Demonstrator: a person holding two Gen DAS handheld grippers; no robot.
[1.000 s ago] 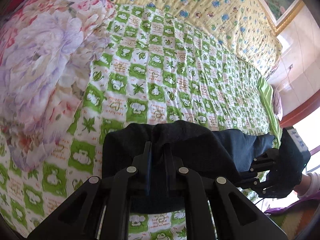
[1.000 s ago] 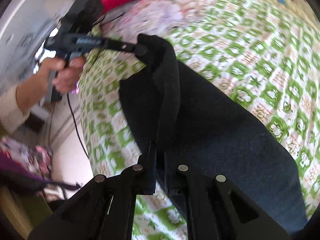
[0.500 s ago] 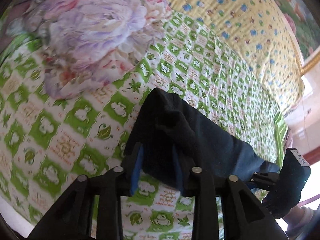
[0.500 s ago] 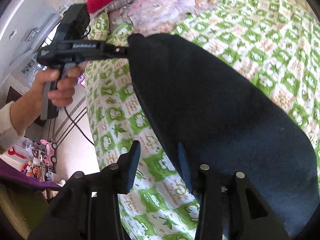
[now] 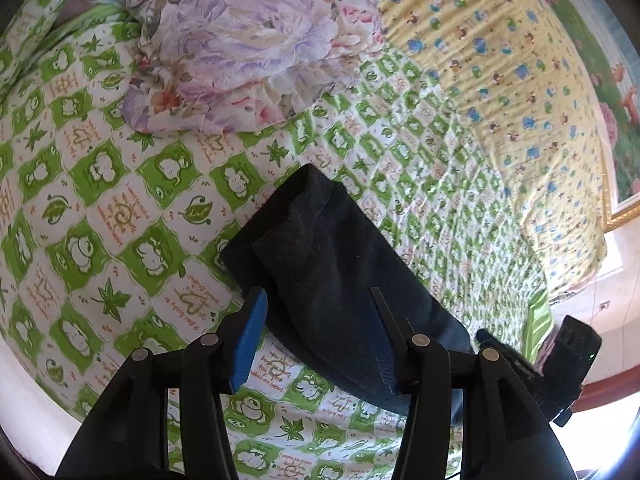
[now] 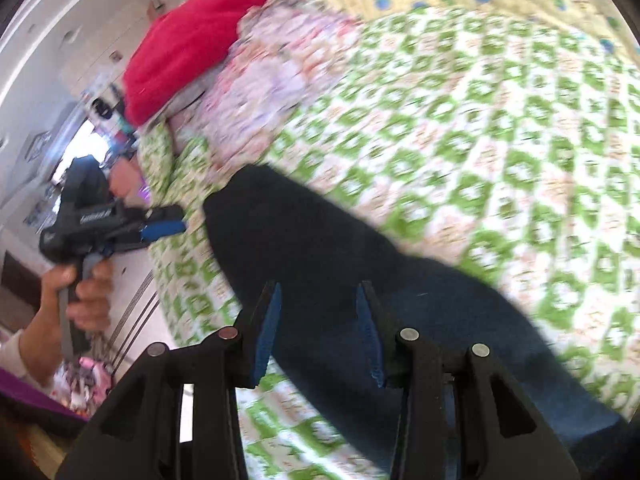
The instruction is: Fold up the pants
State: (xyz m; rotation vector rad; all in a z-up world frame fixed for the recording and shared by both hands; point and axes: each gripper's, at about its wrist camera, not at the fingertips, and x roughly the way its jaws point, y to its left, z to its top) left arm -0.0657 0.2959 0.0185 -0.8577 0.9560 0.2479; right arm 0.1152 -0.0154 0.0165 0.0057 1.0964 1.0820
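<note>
The dark navy pants [image 5: 340,280] lie folded in a long flat strip on the green and white checked bedspread [image 5: 100,208]. My left gripper [image 5: 316,320] hovers over their near end. Its jaws are opening, and the blue pads [image 5: 248,340] stand clear of the cloth on both sides. In the right wrist view, which is blurred, the pants [image 6: 312,240] run from the middle to the lower right. My right gripper [image 6: 318,320] is open above them, holding nothing. The left gripper [image 6: 160,226] also shows there, held by a hand [image 6: 84,300] off the bed's edge.
A floral quilt [image 5: 248,40] is bunched at the head of the bed, with a red pillow [image 6: 192,40] behind it. A yellow patterned sheet [image 5: 520,80] covers the far side. The bed's edge and the floor [image 6: 132,320] lie to the left in the right wrist view.
Both grippers were shut on the pants' lifted edge. They have opened and let go, the cloth has dropped flat onto the bed, and both grippers have drawn back from it.
</note>
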